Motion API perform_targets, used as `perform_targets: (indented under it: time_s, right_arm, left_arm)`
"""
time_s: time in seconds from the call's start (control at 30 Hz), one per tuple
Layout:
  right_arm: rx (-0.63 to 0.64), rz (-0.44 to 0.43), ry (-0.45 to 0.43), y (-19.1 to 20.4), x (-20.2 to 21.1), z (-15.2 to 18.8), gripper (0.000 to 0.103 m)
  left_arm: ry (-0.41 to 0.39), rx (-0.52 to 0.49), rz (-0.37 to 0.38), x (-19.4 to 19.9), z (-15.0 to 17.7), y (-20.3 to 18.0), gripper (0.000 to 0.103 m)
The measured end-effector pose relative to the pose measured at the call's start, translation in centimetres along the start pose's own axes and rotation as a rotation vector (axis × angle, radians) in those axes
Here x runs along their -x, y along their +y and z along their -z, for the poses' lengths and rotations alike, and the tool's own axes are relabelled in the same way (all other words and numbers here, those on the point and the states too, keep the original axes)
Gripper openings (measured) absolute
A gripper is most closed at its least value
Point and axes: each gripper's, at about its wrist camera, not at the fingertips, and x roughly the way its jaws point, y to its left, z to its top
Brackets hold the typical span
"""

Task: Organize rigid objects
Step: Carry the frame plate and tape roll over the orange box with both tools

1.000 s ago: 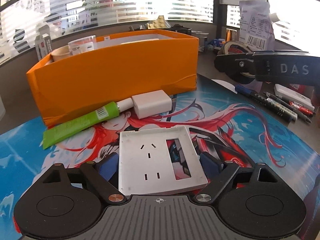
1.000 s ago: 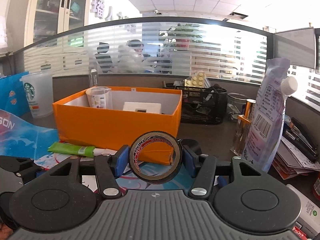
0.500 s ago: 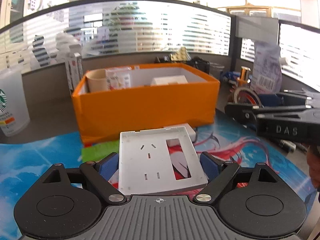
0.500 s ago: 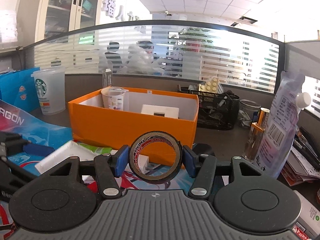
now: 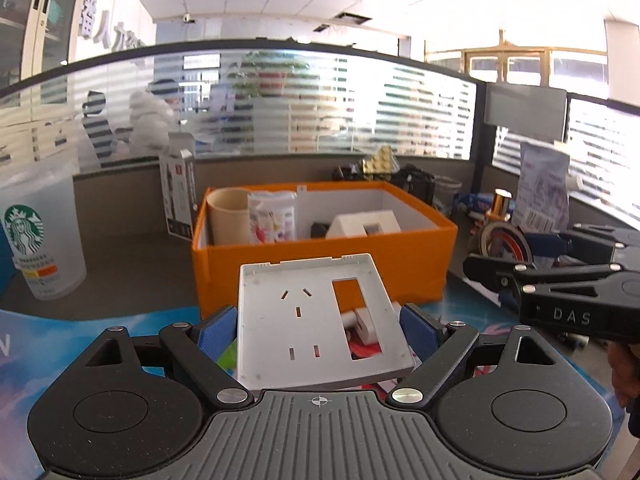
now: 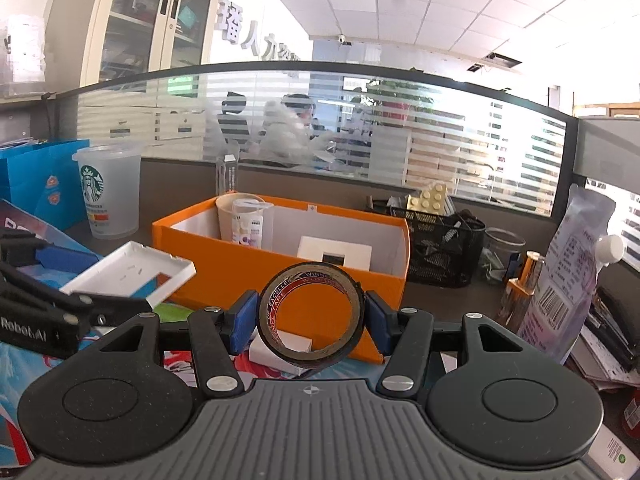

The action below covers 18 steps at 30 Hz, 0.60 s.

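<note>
My left gripper [image 5: 318, 330] is shut on a white socket cover plate [image 5: 304, 320], held flat in the air in front of the orange box [image 5: 400, 268]. The plate [image 6: 128, 270] also shows at the left of the right wrist view. My right gripper [image 6: 312, 320] is shut on a dark roll of tape [image 6: 312, 316], upright between the blue pads, just short of the orange box [image 6: 248, 280]. Inside the box stand a beige cup [image 5: 230, 216], a clear printed cup [image 5: 272, 218] and a white square plate [image 5: 364, 224]. The right gripper's body [image 5: 576, 284] reaches in from the right.
A Starbucks cup [image 5: 38, 236] stands left of the box on the grey desk. A black mesh basket [image 6: 436, 248], a white pouch with a barcode [image 6: 568, 276] and stacked papers fill the right side. A white block [image 6: 280, 350] and green tube lie on the printed mat below.
The left gripper has risen with the socket plate, so the box's inside now shows. The right gripper has drifted a little with the tape. Both grips are unchanged.
</note>
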Motion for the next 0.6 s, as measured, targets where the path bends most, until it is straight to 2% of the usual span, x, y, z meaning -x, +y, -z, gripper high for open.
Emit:
perform_targets:
  time_s: [0.6]
  right_arm:
    - [0.021,0.018,-0.055,0.4,-0.2,-2.5,0.053]
  left_arm:
    - [-0.102,0.017,-0.018,1.1,-3.5,2.0,0.089]
